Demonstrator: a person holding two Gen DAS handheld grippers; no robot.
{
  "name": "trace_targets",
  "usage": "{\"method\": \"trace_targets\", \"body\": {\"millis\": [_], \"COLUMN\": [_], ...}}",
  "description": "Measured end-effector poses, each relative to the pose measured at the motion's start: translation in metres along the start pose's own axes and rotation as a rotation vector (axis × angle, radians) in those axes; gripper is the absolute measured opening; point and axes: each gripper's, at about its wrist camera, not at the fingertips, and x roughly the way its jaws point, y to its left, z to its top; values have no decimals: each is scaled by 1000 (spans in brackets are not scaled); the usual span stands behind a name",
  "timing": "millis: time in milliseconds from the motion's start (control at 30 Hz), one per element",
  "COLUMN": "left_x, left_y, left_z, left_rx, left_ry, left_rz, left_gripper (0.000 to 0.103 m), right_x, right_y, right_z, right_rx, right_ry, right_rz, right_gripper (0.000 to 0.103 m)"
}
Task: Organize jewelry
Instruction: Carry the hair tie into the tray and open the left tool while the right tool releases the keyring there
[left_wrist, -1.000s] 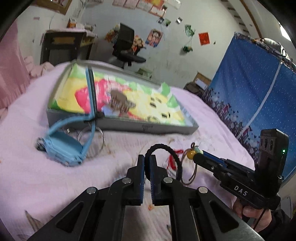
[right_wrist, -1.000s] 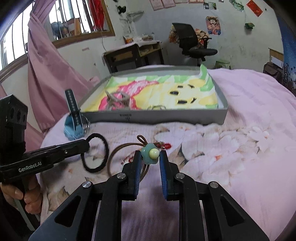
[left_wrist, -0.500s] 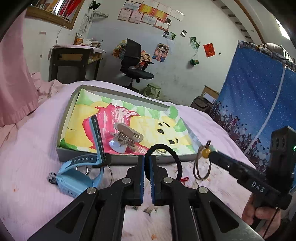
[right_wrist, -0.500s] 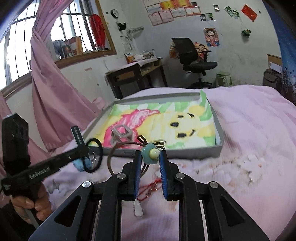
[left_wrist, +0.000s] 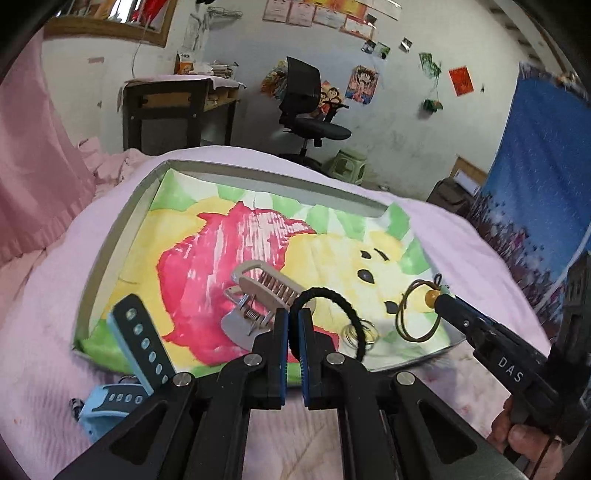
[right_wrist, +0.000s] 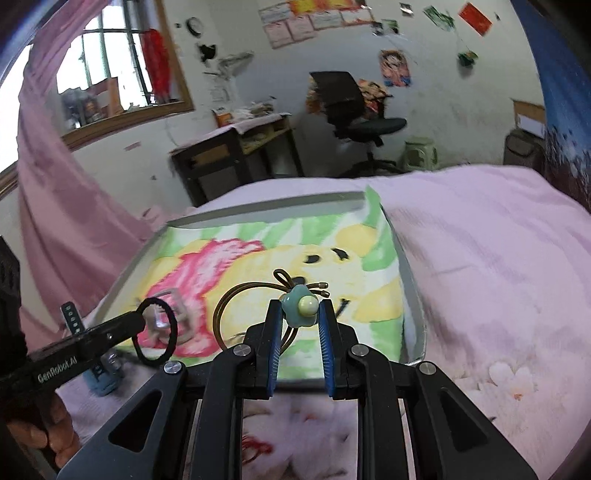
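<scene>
My left gripper (left_wrist: 293, 316) is shut on a black hair tie (left_wrist: 334, 303), whose loop stands up over the near part of the grey tray (left_wrist: 122, 229). My right gripper (right_wrist: 300, 309) is shut on the teal flower charm (right_wrist: 298, 312) of a brown hair tie (right_wrist: 226, 308), also hanging over the tray (right_wrist: 410, 284). In the tray, lined with a cartoon cloth, lie a beige claw clip (left_wrist: 260, 291) and thin metal rings (left_wrist: 364, 332). Each gripper appears in the other's view: the right gripper (left_wrist: 439, 300) and the left gripper (right_wrist: 142, 320).
A light blue watch (left_wrist: 122, 391) with its strap standing up lies on the pink bedspread (right_wrist: 498, 266) before the tray's near left corner. A hand (left_wrist: 524, 435) holds the right gripper's handle. Desk, office chair and stool stand beyond the bed.
Both grippers have carried their hair ties up off the bedspread and forward, so that they now hang over the tray's near part. Neither grip has changed.
</scene>
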Motion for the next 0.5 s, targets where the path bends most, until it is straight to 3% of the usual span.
{"method": "trace_targets", "body": {"millis": [233, 433, 500], "left_x": [20, 26, 24], "left_y": [-16, -20, -18], "left_z": [1, -1, -1], "left_rx": [69, 90, 82], "left_ry": [74, 118, 113], "left_rz": [54, 66, 60], "left_gripper": [6, 7, 7], "right_x": [30, 35, 34], "right_y": [1, 5, 6], "right_z": [-9, -10, -9], "right_rx": [1, -20, -29], "right_ry": [108, 126, 129], "right_rz": [9, -2, 0], "right_gripper": [18, 19, 28]}}
